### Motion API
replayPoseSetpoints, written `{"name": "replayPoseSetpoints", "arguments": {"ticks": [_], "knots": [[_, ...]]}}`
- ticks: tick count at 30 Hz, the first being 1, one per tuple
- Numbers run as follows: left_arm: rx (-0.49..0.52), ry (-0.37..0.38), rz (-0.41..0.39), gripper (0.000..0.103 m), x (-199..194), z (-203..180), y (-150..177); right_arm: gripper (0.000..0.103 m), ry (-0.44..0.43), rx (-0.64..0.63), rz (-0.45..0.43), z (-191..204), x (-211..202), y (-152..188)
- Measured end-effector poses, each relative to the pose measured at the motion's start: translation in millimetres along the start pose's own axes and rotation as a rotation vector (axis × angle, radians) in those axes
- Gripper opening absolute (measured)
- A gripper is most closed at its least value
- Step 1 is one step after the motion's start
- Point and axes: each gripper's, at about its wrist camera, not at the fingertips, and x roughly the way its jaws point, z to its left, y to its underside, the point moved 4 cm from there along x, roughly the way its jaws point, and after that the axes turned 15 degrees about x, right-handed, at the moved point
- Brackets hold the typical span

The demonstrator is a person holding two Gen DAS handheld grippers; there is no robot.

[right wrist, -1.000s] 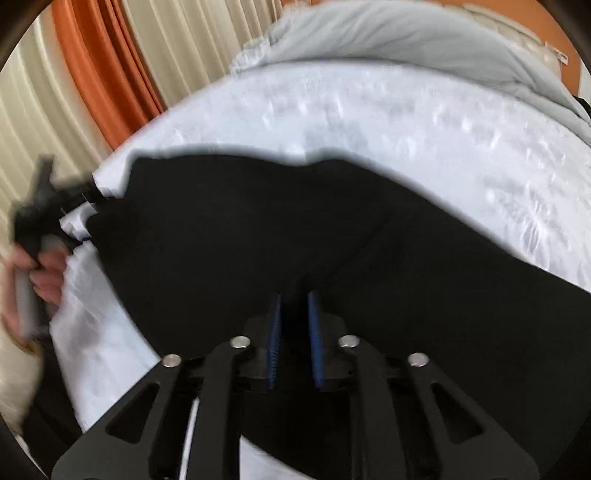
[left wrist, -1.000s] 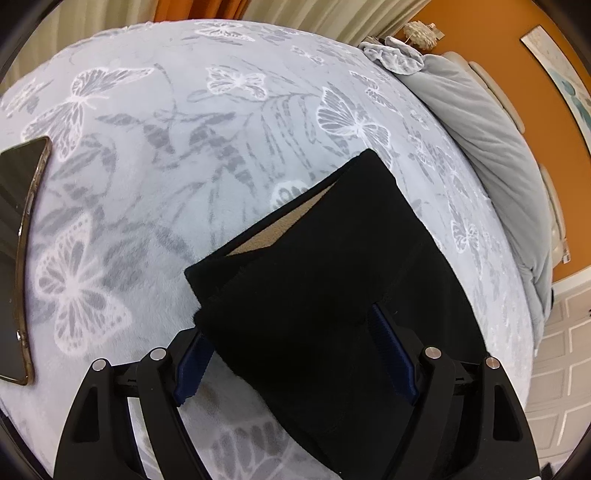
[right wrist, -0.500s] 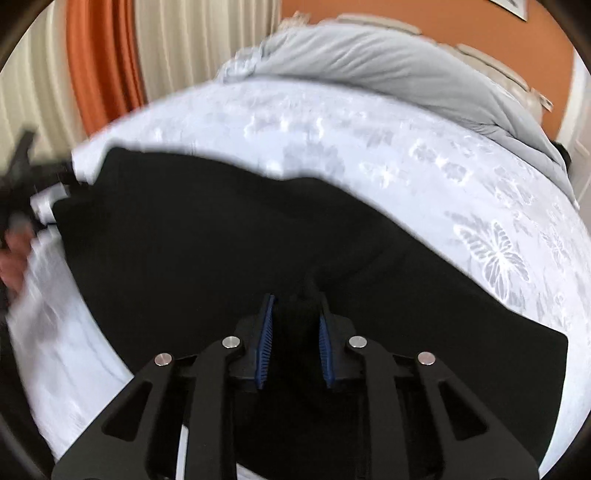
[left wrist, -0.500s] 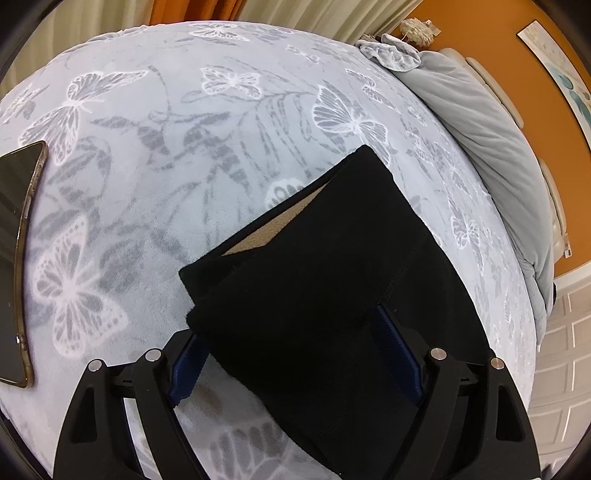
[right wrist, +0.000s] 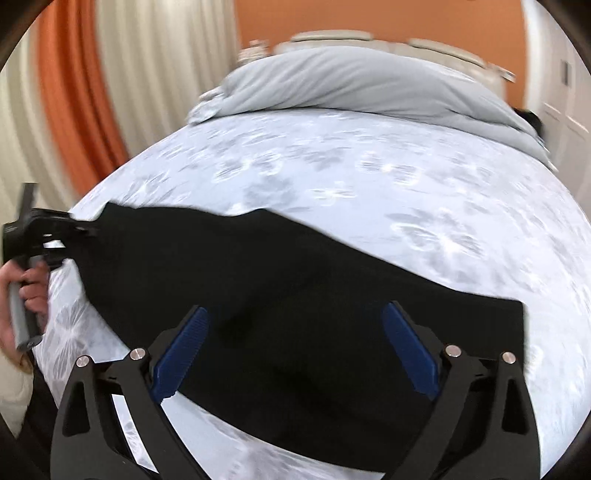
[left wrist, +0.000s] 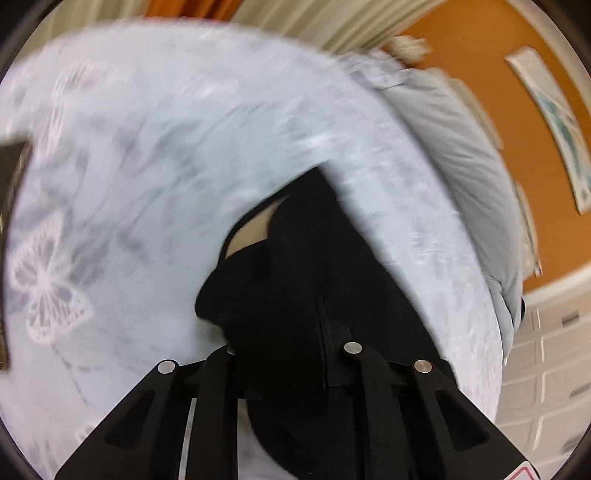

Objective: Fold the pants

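Orange wall (right wrist: 369, 18), striped curtains (right wrist: 110, 92) bg; butterfly-print bedspread (right wrist: 369, 177) w/ grey duvet (right wrist: 351, 85) at far end. Black pants (right wrist: 295, 295) lie across near side. Left gripper (left wrist: 280, 347) clamped on pants end; right gripper (right wrist: 295, 354) jaws wide apart over pants.

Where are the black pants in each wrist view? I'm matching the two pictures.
Left wrist: the black pants run from centre to bottom, bunched between the left gripper fingers.
Right wrist: they lie across the lower middle, under the open right gripper.
Shared landmark: the grey pillow.
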Motion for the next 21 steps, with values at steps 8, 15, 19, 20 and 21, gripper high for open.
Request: {"name": "replayPoseSetpoints", "arguments": {"ticks": [8, 15, 19, 20, 21], "knots": [[0.585, 0.224, -0.125, 0.031, -56, -205, 49, 0.094, 0.017, 0.344, 0.009, -91, -23, -19], [0.698, 0.261, 0.125, 0.071, -7, -220, 123, 0.094, -0.034, 0.395, 0.078, -103, -16, -17], [0.642, 0.326, -0.055, 0.087, -67, -195, 87, 0.094, -0.148, 0.382, 0.121, -79, -3, -18], [0.614, 0.346, -0.104, 0.087, -82, -187, 79, 0.093, -0.180, 0.383, 0.136, -70, 0, -17], [0.573, 0.350, -0.155, 0.090, -95, -176, 65, 0.093, -0.212, 0.382, 0.156, -62, 6, -16]]}}
